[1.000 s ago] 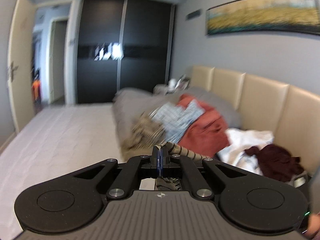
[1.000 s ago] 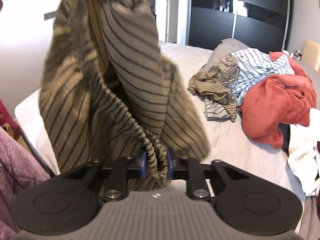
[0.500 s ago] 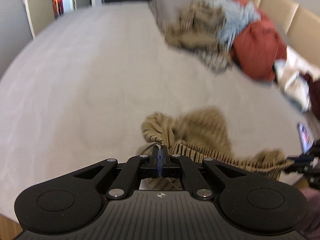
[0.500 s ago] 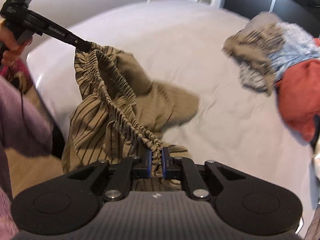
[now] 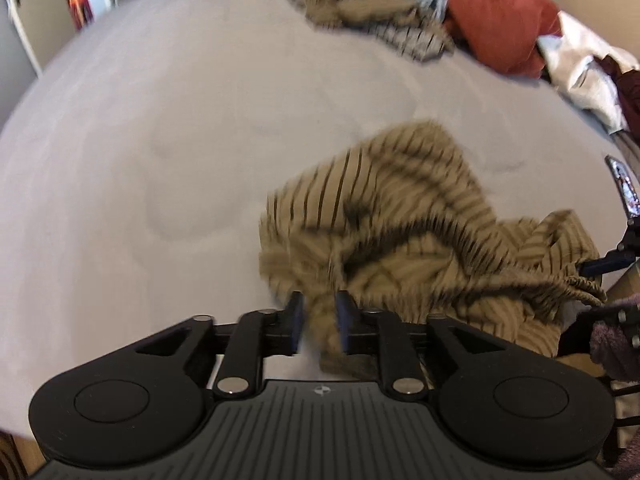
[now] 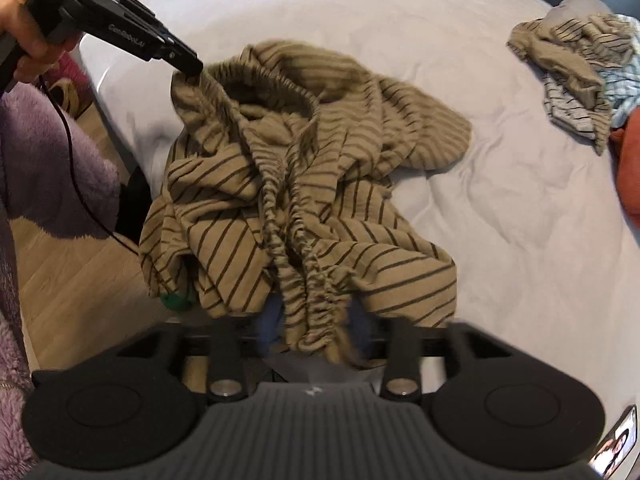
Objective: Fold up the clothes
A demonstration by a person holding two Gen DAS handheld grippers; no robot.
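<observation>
Tan striped garment [image 6: 304, 184] between parted fingers, both grippers [image 5: 318, 322] [image 6: 308, 330].

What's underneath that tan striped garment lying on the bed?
Under the tan striped garment lies the pale grey bedsheet. Near the bed edge a small green object peeks out below it; anything else is covered.

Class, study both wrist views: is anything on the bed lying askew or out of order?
Yes. The striped tan garment lies bunched and twisted at the bed's near edge, its elastic waistband crumpled and part hanging over the side. An unfolded clothes pile sits farther back.
</observation>
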